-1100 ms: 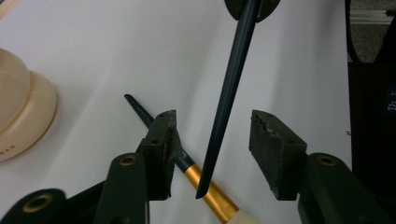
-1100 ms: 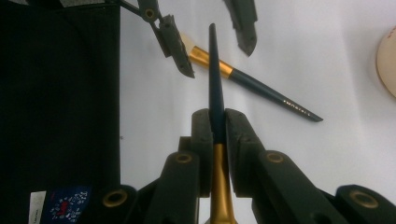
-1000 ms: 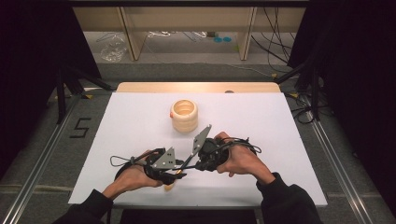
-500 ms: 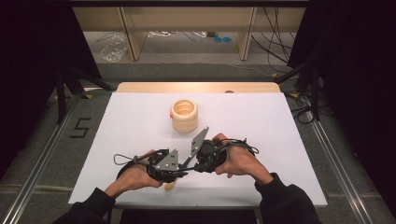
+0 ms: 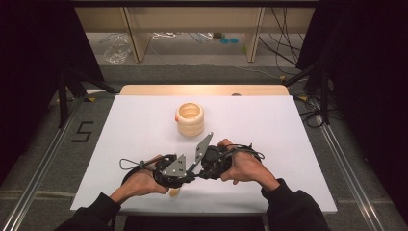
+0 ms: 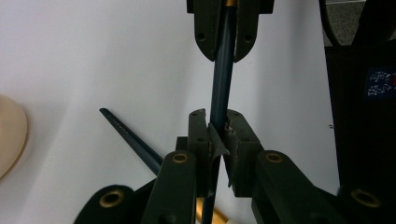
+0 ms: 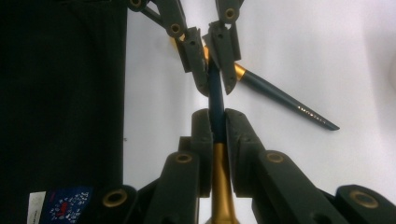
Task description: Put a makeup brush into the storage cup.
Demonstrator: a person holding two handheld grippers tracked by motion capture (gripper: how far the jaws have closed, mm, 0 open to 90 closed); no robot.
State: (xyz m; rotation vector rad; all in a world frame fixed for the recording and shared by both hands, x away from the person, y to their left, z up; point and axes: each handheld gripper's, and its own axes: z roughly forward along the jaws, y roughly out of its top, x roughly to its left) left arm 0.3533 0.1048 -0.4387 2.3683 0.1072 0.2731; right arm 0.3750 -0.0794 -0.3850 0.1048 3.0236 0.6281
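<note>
In the high view, the left tool (image 5: pixel 188 174) and right tool (image 5: pixel 201 169) are meeting tip to tip over the near edge of the white worktop (image 5: pixel 288 144); a ribbed wooden pot (image 5: pixel 189 118) is standing well apart beyond them.

In the left gripper view, the left tool's jaws have just been closing and are now pinching the blue-and-gold chopstick (image 6: pixel 223 79), so both tools are probably sharing it for a handover. A second chopstick (image 6: pixel 130 137) is lying beneath on the worktop.

In the right gripper view, the right tool is pinching the same chopstick where gold meets blue. Nothing is blocking the way.
</note>
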